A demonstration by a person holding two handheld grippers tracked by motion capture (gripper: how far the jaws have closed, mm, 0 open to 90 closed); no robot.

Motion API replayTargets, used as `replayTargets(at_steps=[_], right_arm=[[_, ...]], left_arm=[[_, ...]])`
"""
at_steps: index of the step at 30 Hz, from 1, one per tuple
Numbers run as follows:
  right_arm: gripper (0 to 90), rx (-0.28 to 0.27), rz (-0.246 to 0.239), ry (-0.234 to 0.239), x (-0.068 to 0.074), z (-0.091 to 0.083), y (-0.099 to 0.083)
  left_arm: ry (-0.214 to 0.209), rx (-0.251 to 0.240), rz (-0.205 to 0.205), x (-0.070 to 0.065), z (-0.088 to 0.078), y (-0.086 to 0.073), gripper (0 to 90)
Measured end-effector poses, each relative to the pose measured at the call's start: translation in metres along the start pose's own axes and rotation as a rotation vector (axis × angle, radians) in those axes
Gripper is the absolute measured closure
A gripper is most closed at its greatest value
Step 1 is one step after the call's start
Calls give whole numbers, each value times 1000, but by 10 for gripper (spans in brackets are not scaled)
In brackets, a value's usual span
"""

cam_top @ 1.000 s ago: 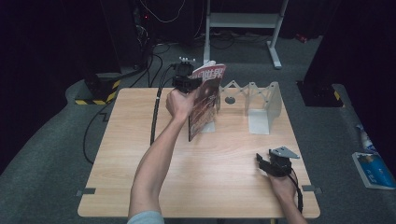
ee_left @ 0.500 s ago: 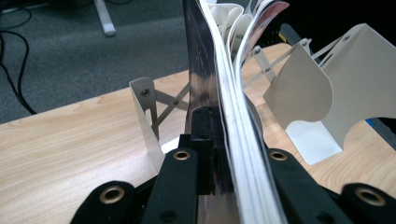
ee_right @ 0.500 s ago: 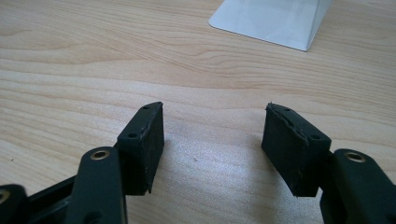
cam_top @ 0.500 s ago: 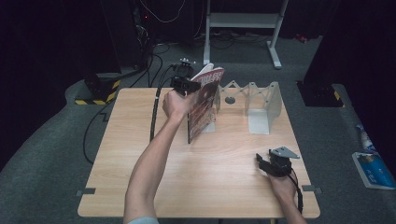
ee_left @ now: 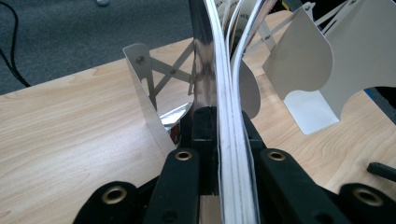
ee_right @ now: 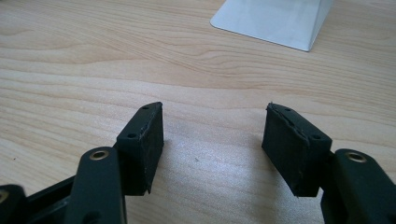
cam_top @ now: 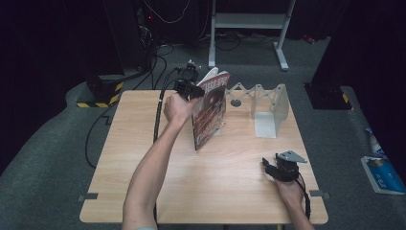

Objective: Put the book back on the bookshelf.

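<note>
The left tongs [cam_top: 194,90] pinched a magazine [cam_top: 209,109] at its upper rear edge, both pads pressed flat against the pages. The magazine stood upright on the far half of the worktop [cam_top: 143,158], its lower edge at or near the wood; whether it touched could not be told from above. Its long axis ran roughly vertical, with a slight lean, and its reddish cover faced the person's right. The print on the cover was too small to read. Just behind it stood a white expanding file rack [cam_top: 268,108], whose near divider was partly hidden by the magazine.

In the left gripper view, the magazine [ee_left: 231,140] ran edge-on between the closed tongs [ee_left: 227,135], its pages fanning apart toward the top, where the frame cut them off. The rack's white dividers [ee_left: 308,70] rose on either side, and one divider's foot was concealed behind the black jaws.

The right tongs [cam_top: 269,165] rested on the near right part of the worktop, well apart from the magazine. In the right gripper view they stood spread [ee_right: 215,140] with bare wood between the pads, and a corner of the rack's white base [ee_right: 275,21] was cut off at the top edge.
</note>
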State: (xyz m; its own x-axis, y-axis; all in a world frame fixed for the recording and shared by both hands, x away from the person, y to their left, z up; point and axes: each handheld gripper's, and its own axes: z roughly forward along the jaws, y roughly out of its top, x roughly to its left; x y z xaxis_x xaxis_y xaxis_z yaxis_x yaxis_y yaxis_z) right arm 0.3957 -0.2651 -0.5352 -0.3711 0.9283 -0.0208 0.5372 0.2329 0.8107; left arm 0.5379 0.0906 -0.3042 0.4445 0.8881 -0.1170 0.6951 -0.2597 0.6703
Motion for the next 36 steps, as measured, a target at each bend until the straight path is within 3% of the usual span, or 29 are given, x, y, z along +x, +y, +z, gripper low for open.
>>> replayTargets(at_steps=[5,19,27,29,36], right_arm=[[381,-1,3,4,0,0,0],[382,-1,9,8,0,0,0],[382,-2,13,10,0,0,0],[382,-1,13,10,0,0,0],[385,-4,0,5,0,0,0]], left_arm=[[21,-25,9,-6,-1,0,835],[49,-116,-44,-6,3,3,837],[79,-165,-49,-12,10,0,836],[76,-172,-63,-13,13,-3,835],[48,-145,-54,-13,13,-6,811]])
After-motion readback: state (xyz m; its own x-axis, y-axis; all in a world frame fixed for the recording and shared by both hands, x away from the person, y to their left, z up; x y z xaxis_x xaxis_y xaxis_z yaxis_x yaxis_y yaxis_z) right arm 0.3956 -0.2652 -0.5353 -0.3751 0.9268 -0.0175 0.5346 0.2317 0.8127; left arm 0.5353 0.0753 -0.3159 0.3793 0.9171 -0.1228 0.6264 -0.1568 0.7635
